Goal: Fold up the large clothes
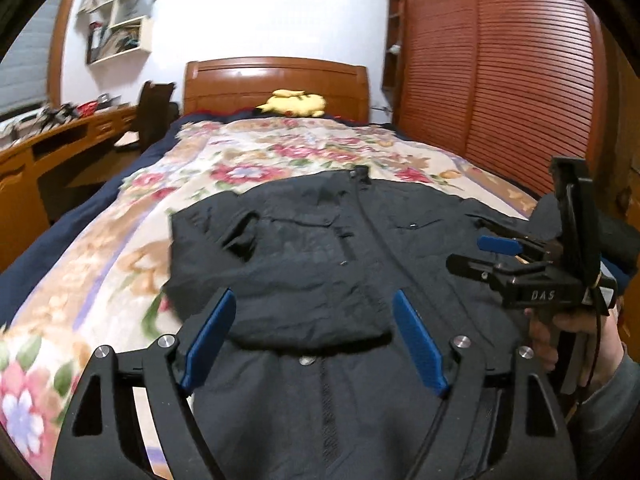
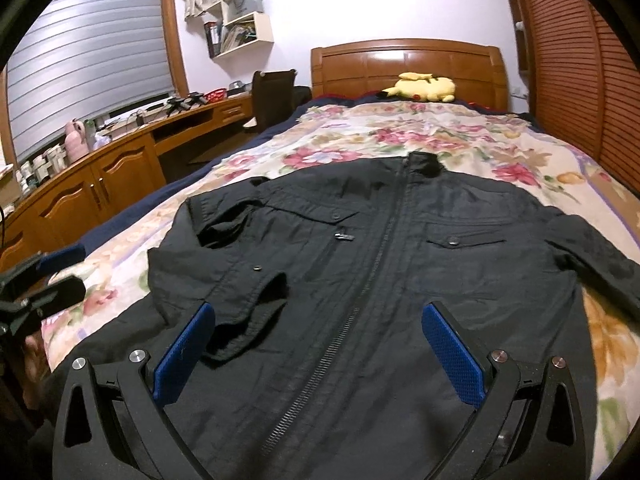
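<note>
Both grippers, left gripper (image 1: 314,340) and right gripper (image 2: 318,354), stood wide apart and held nothing. We saw the black jacket (image 2: 400,248) flat on the floral bedspread (image 2: 400,136), collar at 12 o'clock. Its left sleeve (image 2: 248,296) was already folded in; the right sleeve (image 2: 592,256), at 3 o'clock, remained.

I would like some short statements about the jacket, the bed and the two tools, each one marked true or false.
1. The black jacket lies front side up on the bed. True.
2. Its zipper is open all the way. False: it is closed.
3. The left tool grips a sleeve. False: it is open, holding nothing.
4. A yellow plush toy lies near the headboard. True.
5. The right tool is open. True.
</note>
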A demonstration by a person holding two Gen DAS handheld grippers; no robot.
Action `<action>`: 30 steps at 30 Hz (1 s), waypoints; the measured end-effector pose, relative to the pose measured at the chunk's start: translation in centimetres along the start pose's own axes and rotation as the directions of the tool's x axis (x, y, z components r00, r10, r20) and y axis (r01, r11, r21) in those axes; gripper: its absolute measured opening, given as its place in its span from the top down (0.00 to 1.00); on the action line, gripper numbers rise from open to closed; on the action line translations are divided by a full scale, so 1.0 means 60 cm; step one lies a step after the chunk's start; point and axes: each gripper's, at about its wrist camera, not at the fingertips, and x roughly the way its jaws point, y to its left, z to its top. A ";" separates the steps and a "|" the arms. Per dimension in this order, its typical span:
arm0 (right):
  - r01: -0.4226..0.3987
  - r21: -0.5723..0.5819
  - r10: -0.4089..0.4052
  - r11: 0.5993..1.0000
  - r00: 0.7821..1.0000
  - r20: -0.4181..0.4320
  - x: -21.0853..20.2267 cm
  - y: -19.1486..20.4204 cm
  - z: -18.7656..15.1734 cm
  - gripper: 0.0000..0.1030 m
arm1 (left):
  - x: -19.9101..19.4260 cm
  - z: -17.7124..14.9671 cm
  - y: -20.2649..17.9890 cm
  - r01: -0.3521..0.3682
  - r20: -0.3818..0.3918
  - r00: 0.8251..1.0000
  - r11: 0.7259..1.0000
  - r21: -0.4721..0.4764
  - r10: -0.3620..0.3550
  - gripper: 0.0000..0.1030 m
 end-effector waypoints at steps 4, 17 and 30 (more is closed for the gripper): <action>-0.046 -0.013 0.046 0.999 0.999 -0.026 0.029 -0.005 0.011 0.13 | 0.001 -0.022 0.022 -0.075 0.009 0.997 0.997 -0.001 0.075 0.21; -0.155 -0.099 0.137 0.983 0.976 -0.169 0.095 0.019 0.012 0.40 | 0.016 -0.067 0.073 -0.091 -0.023 0.996 0.995 -0.039 0.090 0.21; -0.243 -0.119 0.209 0.963 0.946 -0.246 0.113 0.009 0.006 0.90 | 0.024 -0.076 0.066 -0.090 -0.030 0.996 0.996 -0.022 0.090 0.21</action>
